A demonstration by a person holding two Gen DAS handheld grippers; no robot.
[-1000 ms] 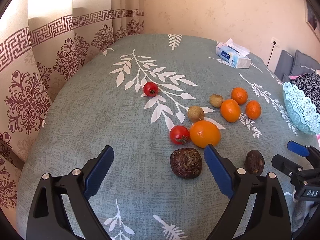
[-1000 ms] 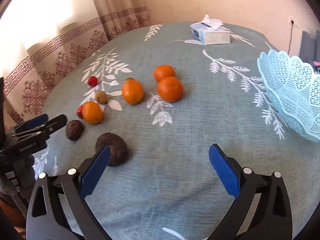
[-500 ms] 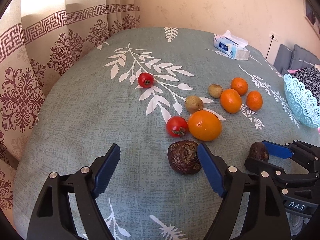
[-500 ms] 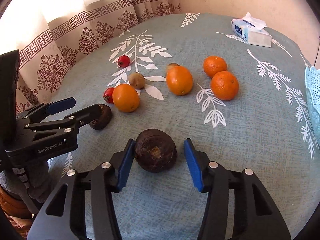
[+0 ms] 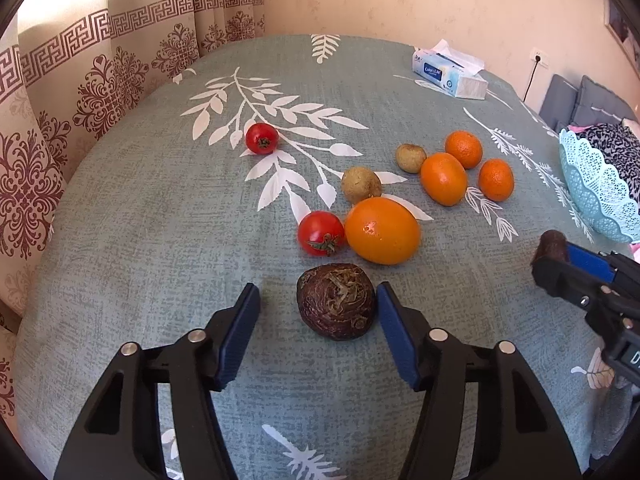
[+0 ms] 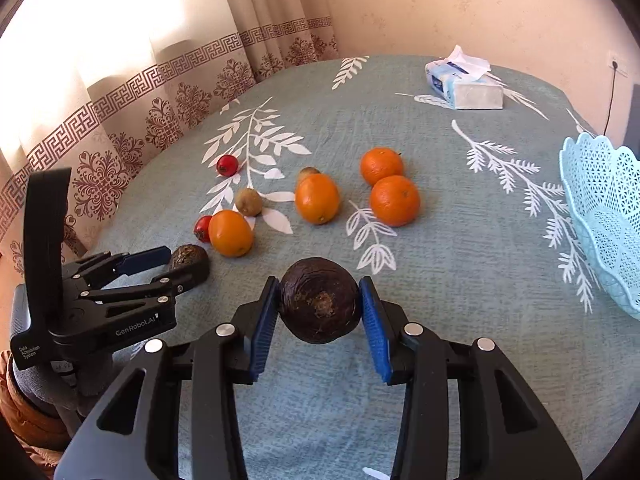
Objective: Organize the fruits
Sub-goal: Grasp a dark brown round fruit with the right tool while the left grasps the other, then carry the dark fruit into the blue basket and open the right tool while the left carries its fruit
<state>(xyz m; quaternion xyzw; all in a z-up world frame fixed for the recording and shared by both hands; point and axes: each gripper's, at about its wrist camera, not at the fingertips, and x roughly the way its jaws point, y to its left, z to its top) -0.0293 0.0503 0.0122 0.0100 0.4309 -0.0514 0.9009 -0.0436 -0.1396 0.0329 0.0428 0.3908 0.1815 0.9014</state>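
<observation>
My right gripper point(image 6: 319, 305) is shut on a dark brown round fruit point(image 6: 319, 305) and holds it just above the cloth; it also shows in the left wrist view point(image 5: 553, 246). My left gripper point(image 5: 318, 310) is open around a second dark brown fruit point(image 5: 337, 301); the right pad touches it, the left pad stands apart. That fruit shows in the right wrist view point(image 6: 188, 258). Beyond lie several oranges point(image 5: 382, 230), two tomatoes point(image 5: 321, 233) and two small brown fruits point(image 5: 361, 185). A light blue lace basket point(image 6: 600, 216) stands at the right.
A tissue box point(image 5: 450, 74) sits at the far side of the table. The green leaf-print cloth point(image 5: 160, 220) covers the round table. Patterned curtains point(image 5: 80, 80) hang at the left. A wall socket and cable point(image 5: 536, 64) are at the back right.
My right gripper closed on its dark fruit and lifted it a little. My left gripper moved forward around the other dark fruit and narrowed.
</observation>
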